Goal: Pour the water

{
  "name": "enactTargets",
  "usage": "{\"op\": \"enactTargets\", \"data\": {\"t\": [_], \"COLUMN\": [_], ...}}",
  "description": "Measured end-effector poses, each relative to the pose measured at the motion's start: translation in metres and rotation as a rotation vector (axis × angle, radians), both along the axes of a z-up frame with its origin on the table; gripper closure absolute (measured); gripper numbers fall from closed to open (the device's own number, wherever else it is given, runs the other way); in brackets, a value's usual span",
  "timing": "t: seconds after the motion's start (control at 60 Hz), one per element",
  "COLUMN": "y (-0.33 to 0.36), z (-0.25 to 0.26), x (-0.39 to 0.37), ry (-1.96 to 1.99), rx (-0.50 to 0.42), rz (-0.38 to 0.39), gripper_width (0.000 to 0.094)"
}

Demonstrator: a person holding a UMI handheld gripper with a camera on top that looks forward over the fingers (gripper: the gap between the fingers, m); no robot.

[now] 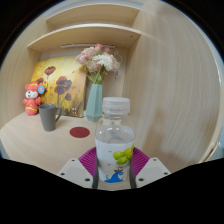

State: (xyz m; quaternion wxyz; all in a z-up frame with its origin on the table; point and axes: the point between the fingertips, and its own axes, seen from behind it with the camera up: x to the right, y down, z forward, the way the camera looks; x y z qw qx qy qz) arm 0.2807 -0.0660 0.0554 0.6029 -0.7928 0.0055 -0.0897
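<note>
Gripper [114,172] pinching water bottle [115,140]; cartoon label, writing unreadable; white cap.

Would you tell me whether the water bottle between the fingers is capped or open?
Capped: the water bottle stands upright between the gripper fingers with its white cap on top. Whether the pads press it, I cannot tell.

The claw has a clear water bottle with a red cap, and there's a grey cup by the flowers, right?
Nearly. In the gripper view, the clear plastic water bottle between the claw's fingers has a white cap, not red. The grey cup does stand near the flowers in the pale blue vase.
</note>
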Motion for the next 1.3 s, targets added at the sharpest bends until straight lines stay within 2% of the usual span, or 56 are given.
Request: {"op": "enactTargets", "data": {"t": [0.217,0.317,0.467,0.733,0.867,0.967,1.15,1.3], "y": [0.016,0.042,0.093,0.170,0.196,0.207,0.219,0.220], "z": [0.009,0.031,0.071,0.113,0.124,0.133,0.135,0.131], "x": [0.002,-0.011,-0.047,-0.120,-0.149,-0.165,-0.173,-0.168], "ry": [-0.136,-0.283,-0.621,-1.347,-1.646,-1.851,-2.167,-2.171], "rx": [-0.048,-0.073,-0.113,-0.189,-0.156,-0.118,-0.116,-0.126], "rz": [-0.057,-0.049,0.025,0.228,0.299,0.336,0.358,0.360], "gripper_width": [0.0504,0.0504,0.0505,0.0506,0.0506,0.0506,0.0506,0.0506]}}
